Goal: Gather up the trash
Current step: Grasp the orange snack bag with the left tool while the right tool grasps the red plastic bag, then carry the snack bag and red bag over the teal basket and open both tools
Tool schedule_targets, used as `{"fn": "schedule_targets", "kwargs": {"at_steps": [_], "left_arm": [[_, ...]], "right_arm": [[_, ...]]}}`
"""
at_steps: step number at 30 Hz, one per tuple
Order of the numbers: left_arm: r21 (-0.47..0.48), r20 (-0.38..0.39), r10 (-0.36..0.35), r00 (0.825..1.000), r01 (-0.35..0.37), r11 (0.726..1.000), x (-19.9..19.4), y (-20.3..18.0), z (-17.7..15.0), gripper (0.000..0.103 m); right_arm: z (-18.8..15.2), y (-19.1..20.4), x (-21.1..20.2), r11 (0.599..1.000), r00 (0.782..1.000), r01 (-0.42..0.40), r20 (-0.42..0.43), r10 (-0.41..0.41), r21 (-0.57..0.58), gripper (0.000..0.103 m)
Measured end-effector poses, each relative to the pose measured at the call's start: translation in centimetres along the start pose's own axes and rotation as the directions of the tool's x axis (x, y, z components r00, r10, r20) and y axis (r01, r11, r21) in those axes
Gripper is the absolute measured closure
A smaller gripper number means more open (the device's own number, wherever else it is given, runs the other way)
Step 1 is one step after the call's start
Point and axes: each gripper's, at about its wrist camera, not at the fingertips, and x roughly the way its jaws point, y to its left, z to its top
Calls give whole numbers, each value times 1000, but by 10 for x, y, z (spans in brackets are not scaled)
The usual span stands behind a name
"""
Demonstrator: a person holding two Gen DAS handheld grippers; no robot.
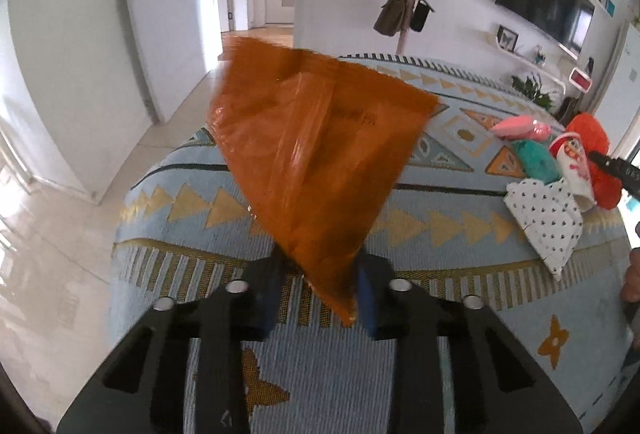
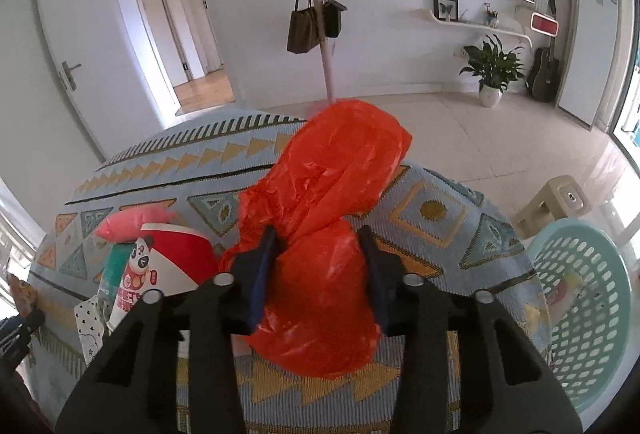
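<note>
Right gripper [image 2: 320, 266] pinching crumpled red plastic bag [image 2: 332, 234] between blue pads, bag bulging above and below jaws, hanging over patterned table [image 2: 432, 210]. Teal mesh basket [image 2: 580, 314] sitting off table edge, on right gripper's side, near; likely drop point, so this hand nearer. Left gripper [image 1: 320, 294] nipping corner of orange wrapper [image 1: 316, 154], long axis rising away from jaws. Remaining trash [image 1: 548, 194] lying between hands.

Both wrist views look down, sharing the tablecloth [image 1: 192, 210].
</note>
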Motion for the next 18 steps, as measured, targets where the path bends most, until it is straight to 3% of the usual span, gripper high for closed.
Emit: {"fn": "schedule_targets", "kwargs": {"at_steps": [3, 9, 12, 18], "left_arm": [[-17, 7, -33, 999, 33, 999, -2, 5, 0, 91], [24, 64, -83, 994, 82, 996, -22, -2, 0, 91], [45, 74, -89, 993, 86, 995, -32, -14, 5, 91], [131, 136, -186, 973, 169, 977, -59, -59, 29, 92]], "right_arm": [[0, -3, -7, 1000, 1000, -5, 26, 5, 11, 74], [0, -10, -19, 999, 997, -25, 74, 22, 37, 77], [2, -20, -27, 996, 994, -54, 96, 48, 68, 77], [10, -46, -58, 994, 988, -47, 150, 32, 100, 77]]}}
